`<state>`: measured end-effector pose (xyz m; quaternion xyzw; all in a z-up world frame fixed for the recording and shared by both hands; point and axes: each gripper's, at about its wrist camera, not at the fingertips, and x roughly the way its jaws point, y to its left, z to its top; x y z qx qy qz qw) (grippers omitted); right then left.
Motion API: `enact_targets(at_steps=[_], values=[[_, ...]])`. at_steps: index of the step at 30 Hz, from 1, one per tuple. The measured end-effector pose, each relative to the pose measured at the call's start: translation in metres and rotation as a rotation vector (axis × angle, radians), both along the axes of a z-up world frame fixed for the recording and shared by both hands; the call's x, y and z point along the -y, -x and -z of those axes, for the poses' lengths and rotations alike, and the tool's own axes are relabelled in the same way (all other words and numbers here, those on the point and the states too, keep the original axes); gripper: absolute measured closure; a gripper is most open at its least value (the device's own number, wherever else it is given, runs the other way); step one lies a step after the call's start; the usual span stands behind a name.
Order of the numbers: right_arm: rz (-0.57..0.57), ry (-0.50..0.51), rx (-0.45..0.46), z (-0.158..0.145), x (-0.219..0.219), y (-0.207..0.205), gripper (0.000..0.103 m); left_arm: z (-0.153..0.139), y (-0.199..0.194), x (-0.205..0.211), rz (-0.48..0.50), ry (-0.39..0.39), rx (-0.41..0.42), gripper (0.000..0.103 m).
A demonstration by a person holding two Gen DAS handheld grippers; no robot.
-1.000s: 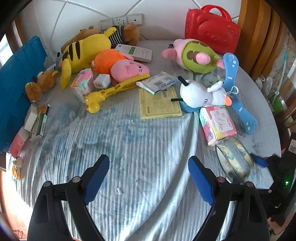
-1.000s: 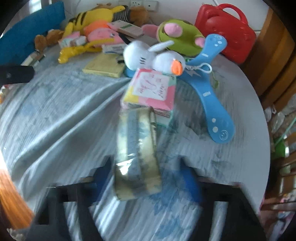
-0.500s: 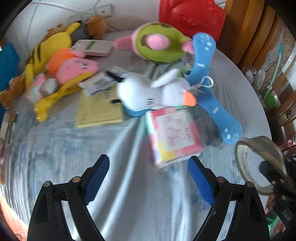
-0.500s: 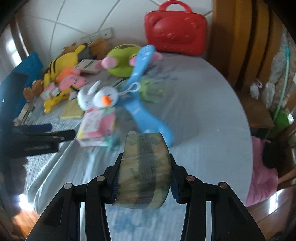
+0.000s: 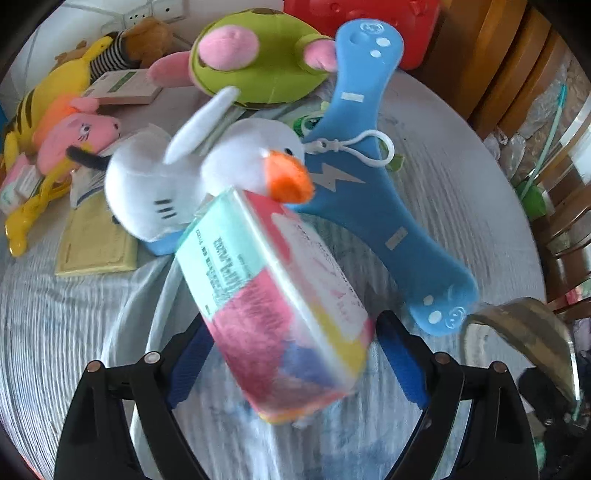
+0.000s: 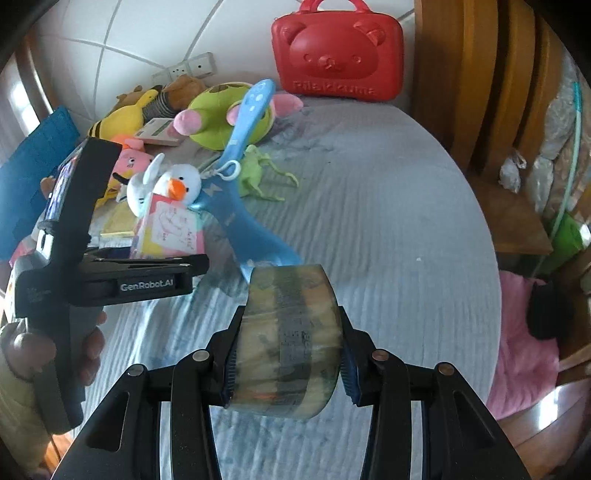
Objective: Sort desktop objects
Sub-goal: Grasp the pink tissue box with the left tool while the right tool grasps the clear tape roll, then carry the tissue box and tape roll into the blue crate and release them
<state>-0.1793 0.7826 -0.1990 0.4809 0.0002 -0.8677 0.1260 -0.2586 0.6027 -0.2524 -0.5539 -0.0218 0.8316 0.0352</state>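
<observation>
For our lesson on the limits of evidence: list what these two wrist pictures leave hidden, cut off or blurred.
- Left wrist view: whether the left gripper touches the colourful wrapped tissue pack; the pack hides its blue fingers and is motion-blurred.
- Left wrist view: red plastic bear-face case, cut off by the top edge.
- Right wrist view: print on the wide patterned tape roll, too blurred to read.

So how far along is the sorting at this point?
Early, by the look of it. No finished group is visible. In hand: the right gripper is shut on the tape roll, lifted off the table, and the left gripper straddles the tissue pack, not clearly clamped. Left: the white duck plush, blue boomerang, green plush and yellow booklet lie mixed together.
</observation>
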Motion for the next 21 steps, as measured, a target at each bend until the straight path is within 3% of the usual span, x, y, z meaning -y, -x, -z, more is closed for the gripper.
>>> enact_targets(at_steps=[1,2,7,10,16,21], values=[[-0.012,0.003,-0.007,-0.004,0.005,0.000,0.060,0.002,0.001,-0.002,0.005,0.004,0.009,0.043],[-0.023,0.007,-0.014,-0.008,0.011,0.000,0.060,0.002,0.000,-0.002,0.002,0.003,0.015,0.045],[-0.082,0.024,-0.049,-0.029,0.037,0.000,0.060,-0.017,-0.015,0.010,-0.014,0.012,0.005,0.047],[-0.117,0.034,-0.070,-0.041,0.054,0.000,0.060,-0.050,-0.032,0.029,-0.040,0.020,-0.032,0.047],[-0.187,0.054,-0.112,-0.066,0.086,0.000,0.060,-0.115,-0.068,0.092,-0.123,0.036,-0.125,0.047],[-0.308,0.065,-0.172,-0.095,0.158,-0.003,0.060,-0.150,-0.102,0.162,-0.230,0.063,-0.194,0.047]])
